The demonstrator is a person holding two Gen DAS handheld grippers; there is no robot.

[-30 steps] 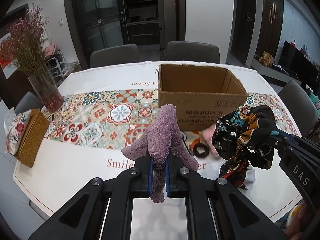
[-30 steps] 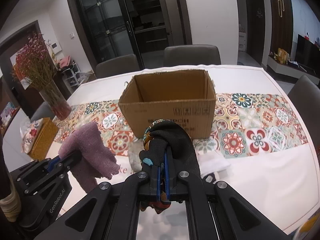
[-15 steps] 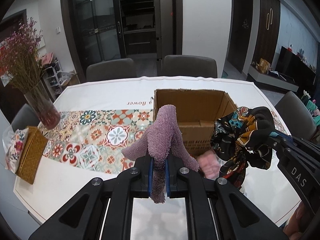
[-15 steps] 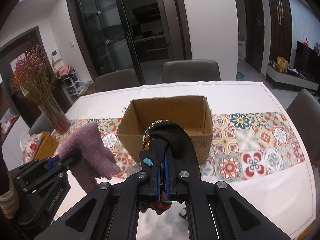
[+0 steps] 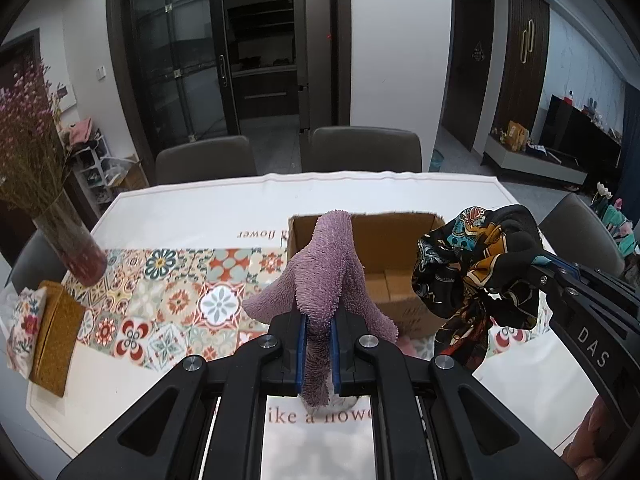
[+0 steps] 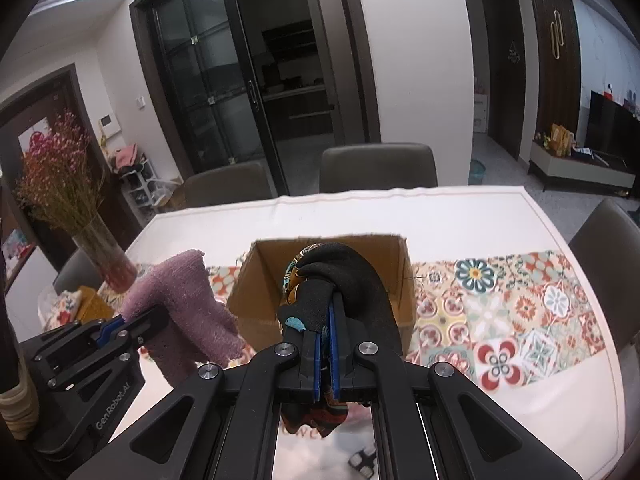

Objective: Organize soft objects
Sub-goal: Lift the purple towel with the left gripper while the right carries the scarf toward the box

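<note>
My left gripper [image 5: 317,344] is shut on a purple towel [image 5: 326,276] and holds it up high in front of the open cardboard box [image 5: 394,240]. It also shows in the right wrist view [image 6: 116,330] with the towel [image 6: 180,300]. My right gripper [image 6: 327,340] is shut on a black patterned scarf [image 6: 340,276], held above the near side of the box [image 6: 256,308]. The scarf [image 5: 472,276] hangs right of the towel in the left wrist view. A pink soft item [image 5: 412,346] lies partly hidden on the table before the box.
The box stands on a white table [image 6: 460,216] with a patterned tile runner [image 6: 520,308]. A vase of dried flowers [image 5: 52,216] and a tissue box in a woven holder [image 5: 40,328] stand at the left. Grey chairs [image 5: 366,154] surround the table.
Both grippers have risen with their cloths, so the box now sits lower and its inside shows. The grips have not changed.
</note>
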